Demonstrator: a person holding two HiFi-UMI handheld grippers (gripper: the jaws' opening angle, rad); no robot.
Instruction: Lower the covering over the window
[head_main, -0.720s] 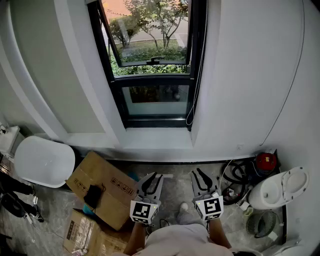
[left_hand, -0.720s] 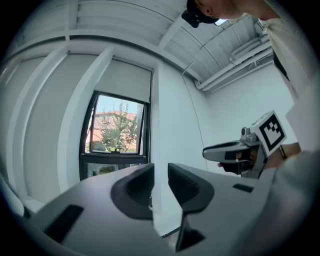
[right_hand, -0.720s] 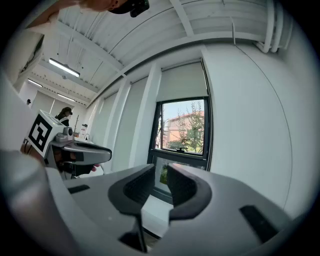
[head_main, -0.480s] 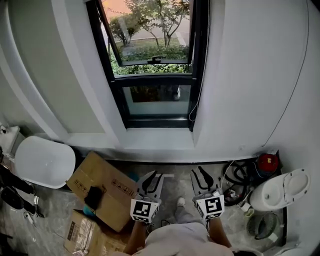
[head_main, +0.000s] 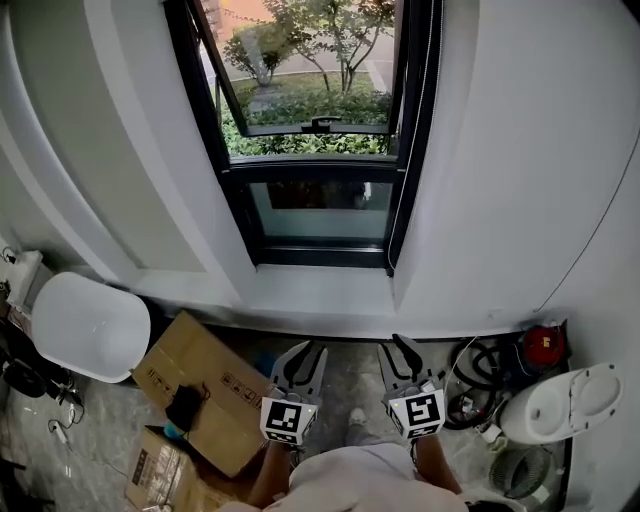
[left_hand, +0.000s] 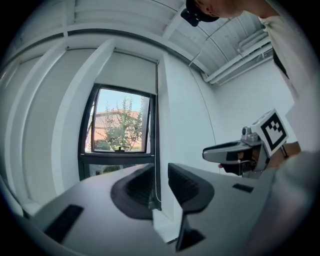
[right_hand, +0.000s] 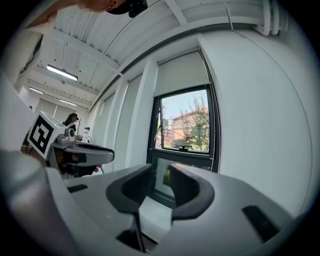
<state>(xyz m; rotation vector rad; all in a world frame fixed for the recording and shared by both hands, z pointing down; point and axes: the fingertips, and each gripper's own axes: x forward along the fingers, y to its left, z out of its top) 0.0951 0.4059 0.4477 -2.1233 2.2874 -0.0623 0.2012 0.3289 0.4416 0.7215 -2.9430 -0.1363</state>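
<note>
The left gripper (head_main: 304, 360) and the right gripper (head_main: 402, 360) are held side by side, level and close to the person's body, both aimed at the wall. The left one's fingers (left_hand: 136, 187) stand apart with nothing between them. The right one's fingers (right_hand: 187, 189) are likewise spread and empty.

Below and ahead of the fingers is the floor, with a cardboard box (head_main: 205, 385) off to the left of the left fingers. Farther ahead is the white sill (head_main: 320, 290), and above it the dark-framed window (head_main: 310, 120), its glass uncovered and trees showing outside. A thin pull cord (left_hand: 156, 150) hangs down the window's right edge. From the left gripper's view it lines up with the gap between those fingers, but it is well beyond them and untouched.

The covering, a pale roller blind (left_hand: 131, 70), sits rolled up well above and ahead of both pairs of fingers, over the top of the glass.

The step in hand appears to be the approach, with lowering not begun. The next move likely calls for reaching a gripper forward to the cord, closing its fingers squarely on that thin line, then drawing it so the blind unrolls.
</note>
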